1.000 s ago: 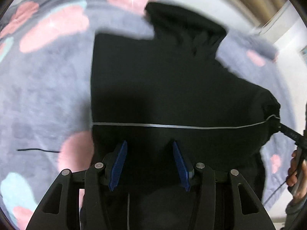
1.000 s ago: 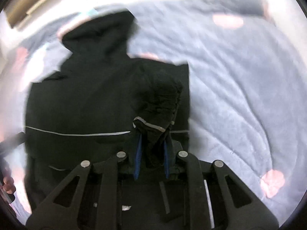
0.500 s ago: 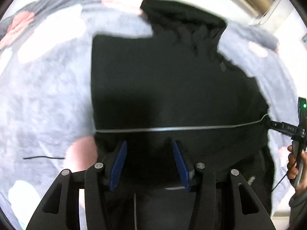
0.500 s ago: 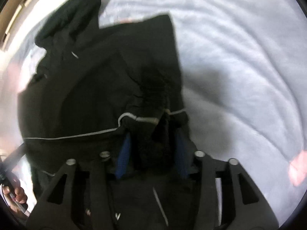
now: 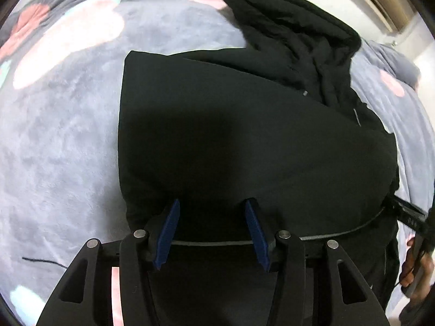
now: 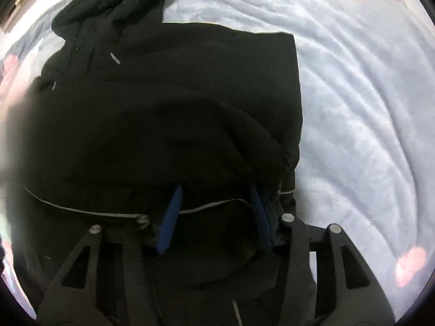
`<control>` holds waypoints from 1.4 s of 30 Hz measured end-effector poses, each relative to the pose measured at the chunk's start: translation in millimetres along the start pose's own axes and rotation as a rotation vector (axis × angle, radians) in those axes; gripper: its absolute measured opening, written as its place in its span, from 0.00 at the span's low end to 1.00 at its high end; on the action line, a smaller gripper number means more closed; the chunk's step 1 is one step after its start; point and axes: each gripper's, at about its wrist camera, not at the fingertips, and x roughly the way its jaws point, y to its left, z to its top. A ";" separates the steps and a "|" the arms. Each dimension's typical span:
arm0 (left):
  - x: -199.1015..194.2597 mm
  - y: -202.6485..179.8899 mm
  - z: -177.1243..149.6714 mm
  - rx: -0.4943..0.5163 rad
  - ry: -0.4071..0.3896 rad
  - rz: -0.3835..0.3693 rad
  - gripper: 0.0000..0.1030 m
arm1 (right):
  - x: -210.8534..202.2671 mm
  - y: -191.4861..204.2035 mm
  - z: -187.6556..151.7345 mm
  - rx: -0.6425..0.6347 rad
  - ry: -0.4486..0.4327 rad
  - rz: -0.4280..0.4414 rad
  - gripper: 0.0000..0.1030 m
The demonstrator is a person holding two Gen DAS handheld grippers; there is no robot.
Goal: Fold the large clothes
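A large black hooded jacket [image 5: 244,135] lies spread on a grey blanket [image 5: 59,135], its hood [image 5: 293,38] at the far end. A thin pale stripe [image 5: 339,233] runs across its near part. My left gripper [image 5: 212,212] is open just above the jacket's near edge, nothing between its blue pads. In the right wrist view the jacket [image 6: 163,114] fills the middle, its sleeve folded over the body. My right gripper [image 6: 216,198] is open over the bunched cuff [image 6: 282,163], the fabric touching its right pad [image 6: 261,212].
The blanket [image 6: 367,108] has pink and pale patches [image 5: 68,38] and stretches to the left and right of the jacket. A person's hand [image 5: 416,269] holding the other gripper shows at the right edge of the left wrist view. A black thread [image 5: 43,260] lies on the blanket.
My right gripper carried the sleeve cuff over the jacket's body, then opened and let it go. Both grippers have come lower and closer to the jacket.
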 end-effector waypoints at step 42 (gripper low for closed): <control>98.2 38.7 214.6 -0.221 -0.039 -0.224 0.11 | 73.4 51.8 215.2 -0.155 -0.054 0.178 0.03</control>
